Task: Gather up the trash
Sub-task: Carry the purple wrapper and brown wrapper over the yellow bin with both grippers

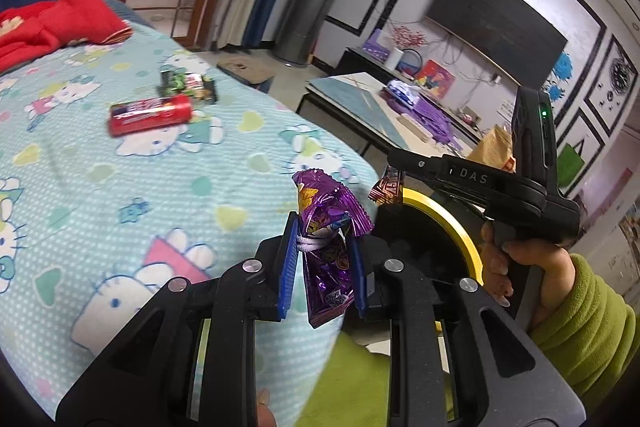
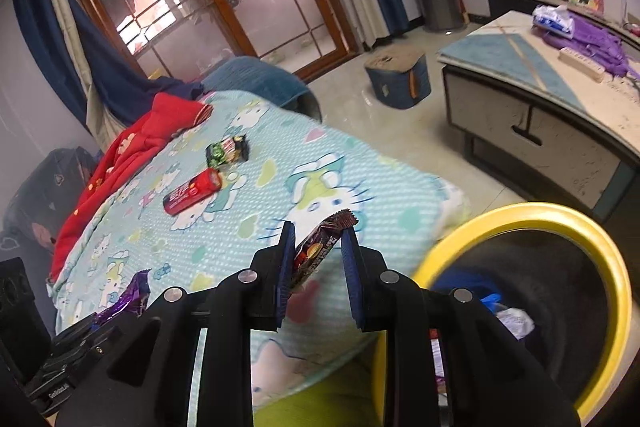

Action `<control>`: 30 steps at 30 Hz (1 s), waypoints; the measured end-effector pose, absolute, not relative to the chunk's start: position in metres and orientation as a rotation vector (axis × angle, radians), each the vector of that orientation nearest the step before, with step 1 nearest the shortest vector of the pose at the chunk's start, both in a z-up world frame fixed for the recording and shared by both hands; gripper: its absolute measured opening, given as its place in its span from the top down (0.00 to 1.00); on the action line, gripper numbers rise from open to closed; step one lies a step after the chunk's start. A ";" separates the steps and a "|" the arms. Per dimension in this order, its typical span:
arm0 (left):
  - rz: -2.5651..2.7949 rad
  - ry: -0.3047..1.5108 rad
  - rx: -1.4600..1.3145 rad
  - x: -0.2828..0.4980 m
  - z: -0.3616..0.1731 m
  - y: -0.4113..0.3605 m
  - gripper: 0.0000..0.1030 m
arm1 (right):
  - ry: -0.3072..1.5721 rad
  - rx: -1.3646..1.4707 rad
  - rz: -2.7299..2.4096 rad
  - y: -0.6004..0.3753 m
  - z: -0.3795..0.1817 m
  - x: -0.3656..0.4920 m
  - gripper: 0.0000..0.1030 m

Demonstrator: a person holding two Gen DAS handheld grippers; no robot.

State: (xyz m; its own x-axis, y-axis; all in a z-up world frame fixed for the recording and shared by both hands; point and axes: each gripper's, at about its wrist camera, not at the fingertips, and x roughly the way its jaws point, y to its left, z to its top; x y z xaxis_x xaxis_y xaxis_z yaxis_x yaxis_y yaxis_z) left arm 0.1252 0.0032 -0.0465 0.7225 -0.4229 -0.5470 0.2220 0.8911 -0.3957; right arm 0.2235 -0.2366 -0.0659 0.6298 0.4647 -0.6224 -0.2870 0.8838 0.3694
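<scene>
Through the left wrist camera I see my left tool (image 1: 324,259) pinching one purple snack wrapper (image 1: 326,223) between its blue pads, the packet standing upright over the near edge of the bed (image 1: 120,187). Just right of it sits the bin (image 1: 460,227), its yellow rim partly hidden behind my right tool (image 1: 390,187), which crosses the frame from the right and grips a brown wrapper (image 1: 386,189); a hand (image 1: 520,255) in a green sleeve holds its handle. Farther off on the cartoon-print bedcover lie one red can (image 1: 150,115) on its side and one green-and-black packet (image 1: 188,87) beyond it, close together. A red garment (image 1: 52,23) is bunched at the far left. Across the floor stands a low worktop (image 1: 352,95) with purple stuff on it.

Through the right wrist camera my right tool (image 2: 318,255) is pressed on that one brown wrapper (image 2: 320,251), tilted, over the bed's near right corner. The bin (image 2: 560,219) opens at near right, with scraps inside. The purple wrapper (image 2: 132,299) shows at near left in the left tool. The same red can (image 2: 192,191) and green packet (image 2: 228,151) lie far left on the bed (image 2: 280,211), beside the red garment (image 2: 132,147). One blue stool (image 2: 400,79) stands on the floor before the worktop (image 2: 520,67).
</scene>
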 end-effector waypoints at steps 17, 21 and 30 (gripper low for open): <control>-0.478 0.673 -0.229 0.133 -0.044 -0.054 0.84 | 0.736 0.167 0.298 -0.295 -0.072 0.201 0.86; -0.519 0.686 -0.204 0.140 -0.048 -0.073 0.84 | 0.746 0.190 0.266 -0.313 -0.078 0.199 0.86; -0.596 0.722 -0.134 0.149 -0.059 -0.115 0.84 | 0.764 0.259 0.223 -0.346 -0.085 0.197 0.86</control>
State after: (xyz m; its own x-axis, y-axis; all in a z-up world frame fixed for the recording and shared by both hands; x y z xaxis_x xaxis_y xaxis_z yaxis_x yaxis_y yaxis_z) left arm 0.1491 -0.1151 -0.0591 0.5934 -0.5563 -0.5818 0.4662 0.8267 -0.3150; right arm 0.1969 -0.3463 -0.0847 0.7016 0.2911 -0.6504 -0.1048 0.9450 0.3099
